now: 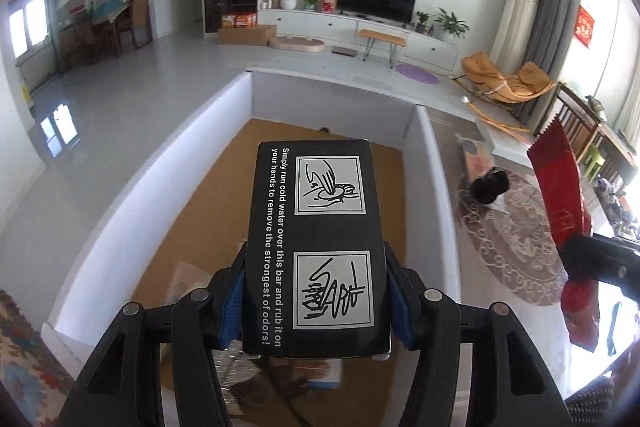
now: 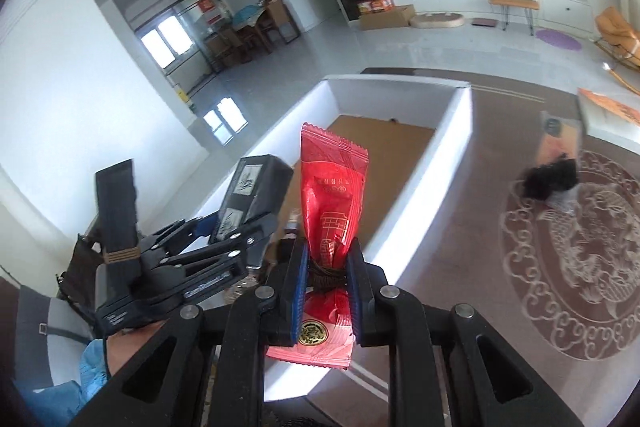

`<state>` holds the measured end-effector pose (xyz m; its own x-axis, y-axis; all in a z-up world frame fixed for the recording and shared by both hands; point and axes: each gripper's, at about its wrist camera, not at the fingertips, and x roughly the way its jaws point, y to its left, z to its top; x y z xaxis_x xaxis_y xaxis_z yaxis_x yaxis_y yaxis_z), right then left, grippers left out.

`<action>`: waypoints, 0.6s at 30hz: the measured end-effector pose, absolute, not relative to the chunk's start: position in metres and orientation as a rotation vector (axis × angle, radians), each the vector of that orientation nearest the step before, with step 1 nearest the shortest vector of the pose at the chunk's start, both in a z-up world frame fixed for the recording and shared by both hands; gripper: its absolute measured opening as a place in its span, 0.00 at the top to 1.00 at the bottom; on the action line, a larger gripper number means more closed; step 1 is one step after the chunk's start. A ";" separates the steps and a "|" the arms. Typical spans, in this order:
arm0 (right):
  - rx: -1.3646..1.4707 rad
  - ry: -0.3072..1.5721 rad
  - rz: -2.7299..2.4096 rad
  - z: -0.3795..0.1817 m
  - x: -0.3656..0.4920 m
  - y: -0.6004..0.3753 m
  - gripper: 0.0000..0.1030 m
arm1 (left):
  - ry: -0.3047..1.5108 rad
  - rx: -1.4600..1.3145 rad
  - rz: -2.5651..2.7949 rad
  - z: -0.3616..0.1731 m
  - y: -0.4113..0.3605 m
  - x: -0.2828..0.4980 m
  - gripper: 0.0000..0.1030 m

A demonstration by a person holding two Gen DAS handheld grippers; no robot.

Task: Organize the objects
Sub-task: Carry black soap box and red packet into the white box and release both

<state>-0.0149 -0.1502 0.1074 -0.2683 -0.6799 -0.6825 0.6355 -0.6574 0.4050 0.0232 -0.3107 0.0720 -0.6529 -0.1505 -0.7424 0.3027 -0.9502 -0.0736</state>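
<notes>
While both hands hover over the white bin [image 1: 120,195], the left gripper [image 1: 316,291] has its jaws clamped on the black box [image 1: 316,243] above the bin's cardboard floor; lower it flat before releasing. The right gripper [image 2: 326,291] pinches the red packet [image 2: 332,195] (held upright) just beside the bin's near wall.

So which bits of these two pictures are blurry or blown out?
Left wrist view: the black box is sharp, its print readable; the windows at both edges are blown out. Right wrist view: the red packet is sharp, while the dark object on the rug is smeared.
</notes>
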 end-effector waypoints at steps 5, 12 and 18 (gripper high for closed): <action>1.213 -0.027 -1.844 0.059 -0.005 -0.221 0.75 | 0.266 1.232 -2.422 0.041 -0.356 0.031 0.43; 1.119 -0.068 -2.001 0.053 -0.009 -0.184 0.34 | 0.253 1.177 -2.473 0.038 -0.332 0.043 0.35; 0.956 0.036 -2.479 0.041 -0.013 -0.066 0.09 | 0.238 1.167 -2.800 0.064 -0.236 0.036 0.27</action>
<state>-0.0134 -0.0658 0.0408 -0.6411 -0.4254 -0.6387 0.4436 -0.8846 0.1438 0.0363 -0.2358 0.0635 -0.7016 -0.0307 -0.7119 0.1506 -0.9829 -0.1060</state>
